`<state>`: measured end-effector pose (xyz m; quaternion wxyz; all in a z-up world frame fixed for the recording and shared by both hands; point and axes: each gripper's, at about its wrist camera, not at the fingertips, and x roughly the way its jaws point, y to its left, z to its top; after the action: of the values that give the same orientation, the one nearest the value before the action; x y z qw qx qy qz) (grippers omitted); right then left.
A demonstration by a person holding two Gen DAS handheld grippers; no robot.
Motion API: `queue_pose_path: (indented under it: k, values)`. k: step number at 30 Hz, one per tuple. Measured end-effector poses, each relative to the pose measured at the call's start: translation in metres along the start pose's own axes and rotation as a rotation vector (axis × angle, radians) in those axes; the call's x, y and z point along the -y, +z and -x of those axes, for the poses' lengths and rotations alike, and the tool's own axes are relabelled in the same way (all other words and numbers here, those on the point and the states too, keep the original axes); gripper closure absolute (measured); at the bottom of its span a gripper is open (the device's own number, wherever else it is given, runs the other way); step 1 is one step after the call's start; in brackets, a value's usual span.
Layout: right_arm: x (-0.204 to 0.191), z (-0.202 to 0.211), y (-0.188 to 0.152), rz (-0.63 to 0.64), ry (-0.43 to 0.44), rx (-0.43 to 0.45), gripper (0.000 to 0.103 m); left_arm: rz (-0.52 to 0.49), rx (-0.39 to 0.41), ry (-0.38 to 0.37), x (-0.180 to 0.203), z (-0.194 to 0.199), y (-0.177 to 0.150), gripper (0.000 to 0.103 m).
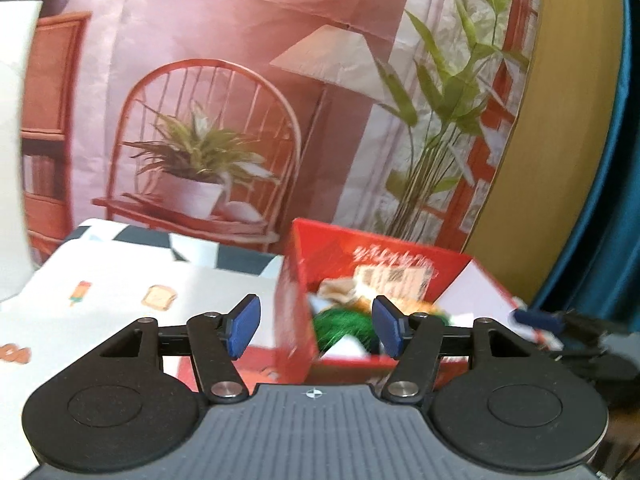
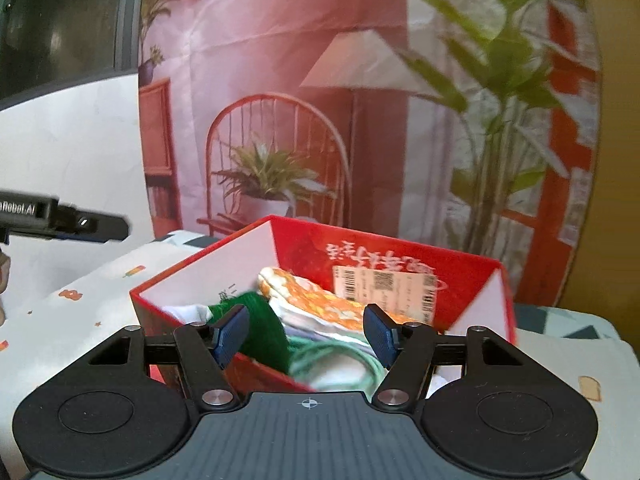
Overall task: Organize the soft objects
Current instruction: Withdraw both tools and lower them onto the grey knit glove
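- Left wrist view: the left gripper (image 1: pixel 316 326) has its blue pads spread wide with nothing between them, hovering in front of the red box (image 1: pixel 400 258), whose near corner stands just ahead of the gap.
- Inside the box, seen past that corner, lie a dark green bundle (image 1: pixel 340 326) and some pale and orange cloth, all blurred.
- The box rests on a white tablecloth (image 1: pixel 120 292) printed with small toast and ice-lolly pictures.
- At the right edge, the right gripper (image 1: pixel 536 320) shows as a blue fingertip on a dark body just beside the box's right wall; its state cannot be told from here.
- Behind everything hangs a printed backdrop (image 1: pixel 240 80) of a red chair, potted plants and a lamp.
- Right wrist view: the right gripper (image 2: pixel 306 334) is likewise spread apart and empty, poised over the near wall of the red box (image 2: pixel 460 268).
- The box holds a dark green bundle (image 2: pixel 264 328), an orange-and-white patterned cloth (image 2: pixel 308 296), white cloth beneath it and a loop of light green cord (image 2: pixel 340 356) nearest the camera.
- A barcode label (image 2: pixel 384 284) sticks to the far inner wall.
- The left gripper (image 2: pixel 60 220) pokes in from the left edge, well apart from the box.
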<state>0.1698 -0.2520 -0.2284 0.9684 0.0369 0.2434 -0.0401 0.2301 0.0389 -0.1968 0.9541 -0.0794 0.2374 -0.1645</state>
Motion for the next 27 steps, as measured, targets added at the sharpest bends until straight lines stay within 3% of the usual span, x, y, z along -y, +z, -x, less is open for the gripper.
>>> queue_pose_path:
  k: [9,19,27]
  values:
    - [0.006,0.055,-0.050,-0.059,-0.063,0.088,0.042,-0.015,-0.058,0.061,-0.012,0.004,-0.050,0.039]
    - [0.011,0.037,-0.108,-0.185,-0.104,-0.067,0.042,0.086,-0.171,0.091,-0.033,-0.031,-0.082,0.039]
    - [0.018,0.012,-0.129,-0.240,-0.118,-0.160,0.043,0.113,-0.235,0.075,-0.028,-0.045,-0.100,0.039]
